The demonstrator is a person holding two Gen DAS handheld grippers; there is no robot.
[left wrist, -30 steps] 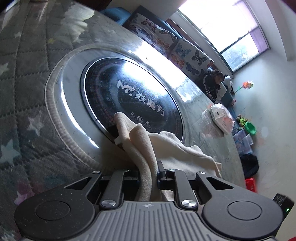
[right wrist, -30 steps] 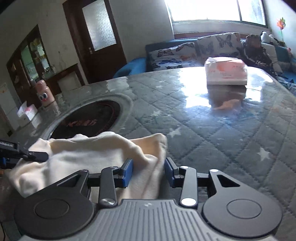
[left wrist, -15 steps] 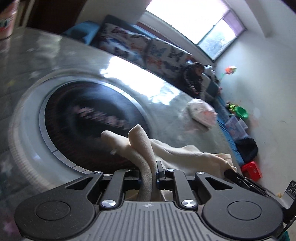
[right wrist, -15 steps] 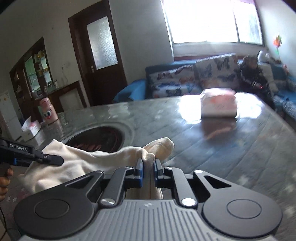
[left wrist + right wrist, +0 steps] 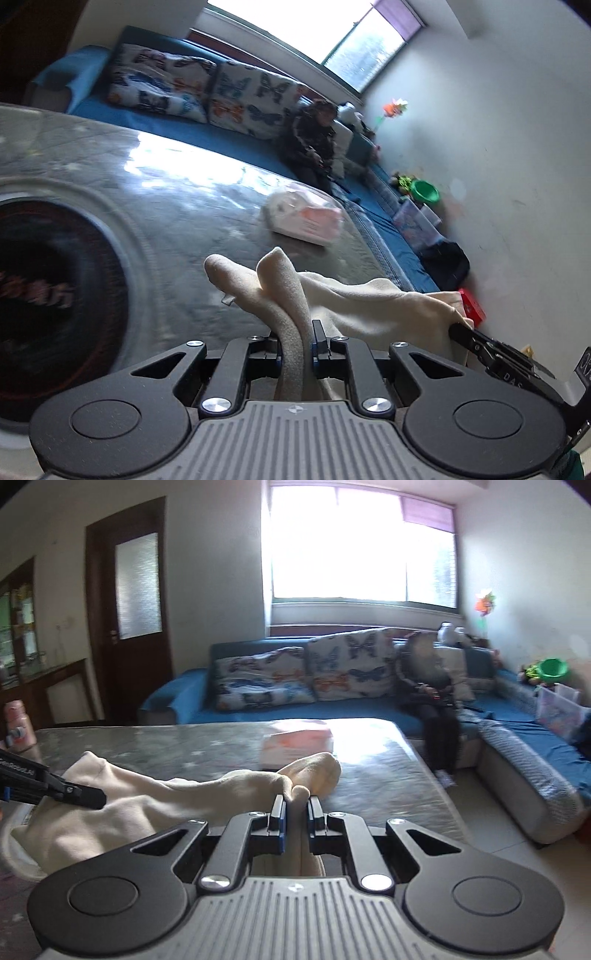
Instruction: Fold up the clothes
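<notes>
A cream garment (image 5: pixel 351 299) hangs stretched between both grippers above the grey quilted table (image 5: pixel 184 206). My left gripper (image 5: pixel 297 332) is shut on a bunched fold of it, with the fabric's tip sticking up past the pads. My right gripper (image 5: pixel 295 805) is shut on another corner of the garment (image 5: pixel 147 805). In the left wrist view the right gripper's fingers (image 5: pixel 465 332) pinch the cloth at the far right. In the right wrist view the left gripper's fingers (image 5: pixel 81 795) hold it at the left. The cloth under both grippers is hidden.
A round black cooktop (image 5: pixel 48 288) is set into the table on the left. A pink-and-white tissue pack (image 5: pixel 299 744) lies near the table's far edge. Beyond stands a blue sofa (image 5: pixel 332 709) with butterfly cushions, where a person (image 5: pixel 428 686) sits. A pink bottle (image 5: pixel 16 723) stands far left.
The right gripper's jaws closed on the garment's corner. Both grippers then rose with the cloth, lifting it off the table, and both views swung up toward the sofa.
</notes>
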